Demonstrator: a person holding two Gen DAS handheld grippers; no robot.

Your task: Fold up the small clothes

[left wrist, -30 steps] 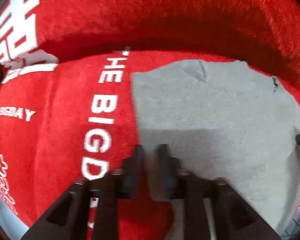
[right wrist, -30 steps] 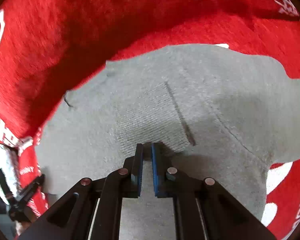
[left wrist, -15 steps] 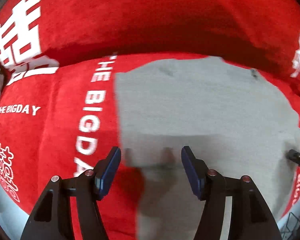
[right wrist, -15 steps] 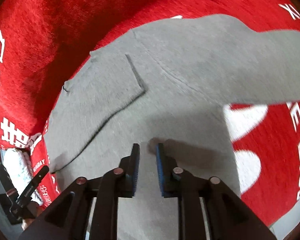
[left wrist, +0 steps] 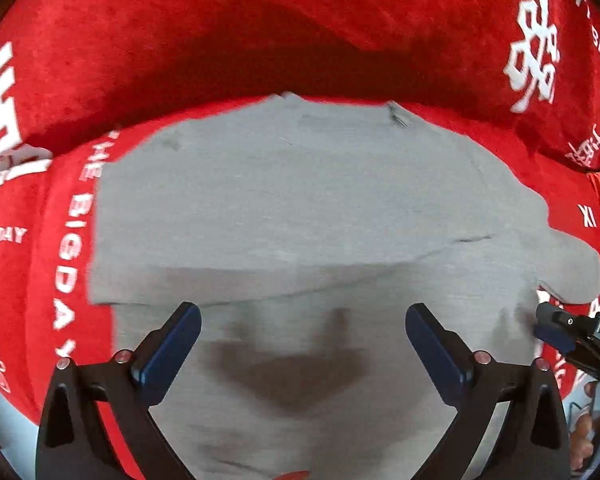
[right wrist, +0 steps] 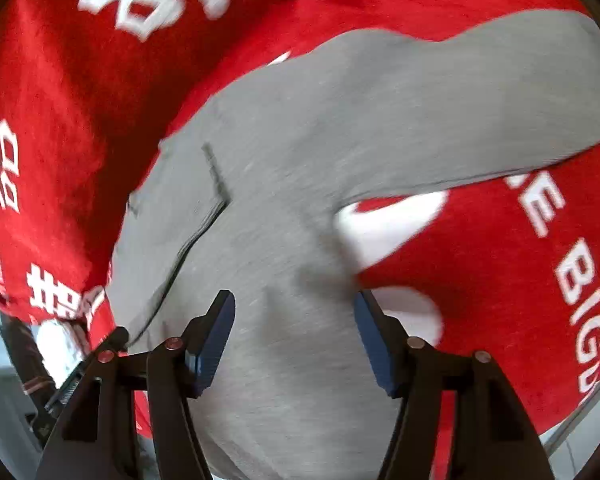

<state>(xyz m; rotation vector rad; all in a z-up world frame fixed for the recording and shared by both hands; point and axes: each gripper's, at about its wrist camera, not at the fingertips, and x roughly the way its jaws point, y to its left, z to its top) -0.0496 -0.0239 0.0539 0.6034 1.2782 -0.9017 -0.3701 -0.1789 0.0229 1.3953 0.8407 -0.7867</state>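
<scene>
Grey garment [left wrist: 300, 208] lies folded on the red cloth [left wrist: 260, 32]; left tongs [left wrist: 302, 322] and right tongs [right wrist: 294, 308] (both just opening) stand wide, gripping nothing.

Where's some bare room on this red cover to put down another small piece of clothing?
Bare red cover lies left of the grey garment, along the white lettering. In the right wrist view another patch opens right of the garment, under its spread sleeve. The middle is taken by the garment, with the left gripper and right gripper open above it.
</scene>
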